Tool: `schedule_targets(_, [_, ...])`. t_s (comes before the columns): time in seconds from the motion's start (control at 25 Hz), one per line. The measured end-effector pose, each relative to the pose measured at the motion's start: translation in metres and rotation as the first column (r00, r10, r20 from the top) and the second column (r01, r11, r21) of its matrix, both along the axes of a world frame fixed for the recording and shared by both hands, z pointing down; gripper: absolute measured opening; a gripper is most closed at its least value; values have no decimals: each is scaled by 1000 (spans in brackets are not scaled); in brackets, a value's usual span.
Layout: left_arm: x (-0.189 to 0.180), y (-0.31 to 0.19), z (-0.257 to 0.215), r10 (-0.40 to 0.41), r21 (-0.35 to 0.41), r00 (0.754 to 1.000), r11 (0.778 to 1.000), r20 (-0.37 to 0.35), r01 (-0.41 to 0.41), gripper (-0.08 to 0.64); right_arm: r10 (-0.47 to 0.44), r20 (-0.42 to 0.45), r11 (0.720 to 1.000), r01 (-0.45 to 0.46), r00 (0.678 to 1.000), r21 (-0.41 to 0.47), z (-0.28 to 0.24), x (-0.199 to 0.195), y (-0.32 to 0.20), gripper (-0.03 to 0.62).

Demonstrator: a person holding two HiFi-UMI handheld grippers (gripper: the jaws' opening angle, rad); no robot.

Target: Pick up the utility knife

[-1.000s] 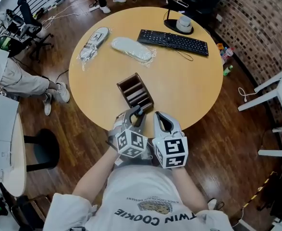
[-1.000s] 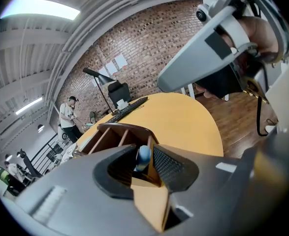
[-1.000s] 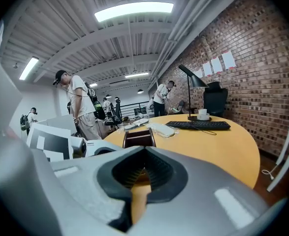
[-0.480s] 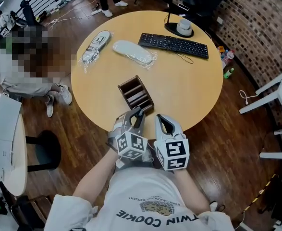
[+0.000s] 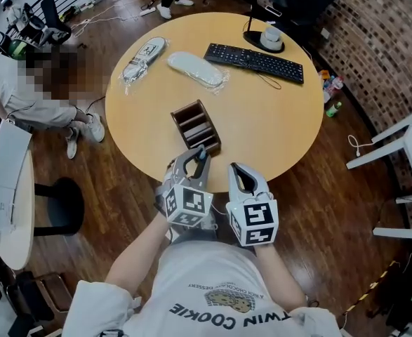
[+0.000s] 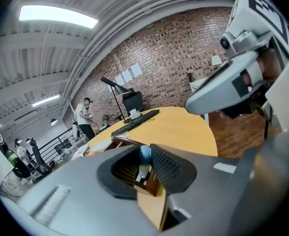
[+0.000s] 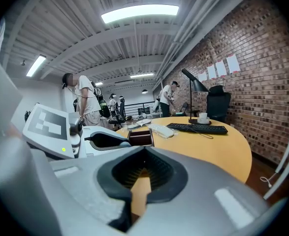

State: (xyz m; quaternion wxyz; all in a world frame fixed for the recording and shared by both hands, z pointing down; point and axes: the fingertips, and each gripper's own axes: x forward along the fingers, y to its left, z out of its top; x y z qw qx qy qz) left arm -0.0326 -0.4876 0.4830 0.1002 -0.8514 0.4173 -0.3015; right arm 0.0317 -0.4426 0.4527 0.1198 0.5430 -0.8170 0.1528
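Observation:
The utility knife (image 6: 144, 157), a pale body with a blue end, stands upright between the ribbed pads of my left gripper (image 6: 145, 154). That gripper's jaws have just been closing and now pinch it. In the head view the left gripper (image 5: 198, 154) is over the near end of the brown wooden organizer (image 5: 194, 126), the knife's blue end (image 5: 202, 155) showing between its fingers. The organizer (image 6: 150, 183) lies just below the knife. My right gripper (image 5: 239, 175) hovers beside the left one at the table's near edge, shut and with nothing in it (image 7: 143, 151).
On the round wooden table (image 5: 276, 118) lie a black keyboard (image 5: 253, 61), a lamp base with a cup (image 5: 270, 38) and two plastic-wrapped items (image 5: 194, 70) (image 5: 141, 58). A person sits at the left (image 5: 23, 104). A white chair (image 5: 402, 142) stands at the right.
The left gripper's jaws have closed on the knife, and the gripper has risen a little over the organizer's near end. The right gripper has shifted slightly.

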Motion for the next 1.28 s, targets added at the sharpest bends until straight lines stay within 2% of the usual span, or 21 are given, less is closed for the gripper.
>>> schedule_targets(0.4, [7,28,-39,-107,-28,977,994,-185,103,74,-27,-1,1000,27,1000,4,-8,18,30,2])
schedule_targets(0.64, [8,54,-61,-171,-68,931,985,-323,158,74,-46,2,999,46,999,18,-16,23,50,2])
schedule_targets(0.96, [17,101,-76,-224,-113,879,974,-420,194,74,-79,16,996,78,997,47,-32,25,83,2])
schedule_targets(1.28, [28,156,-79,-276,-157,838,961,-470,229,74,-120,46,992,117,992,54,-39,28,125,2])
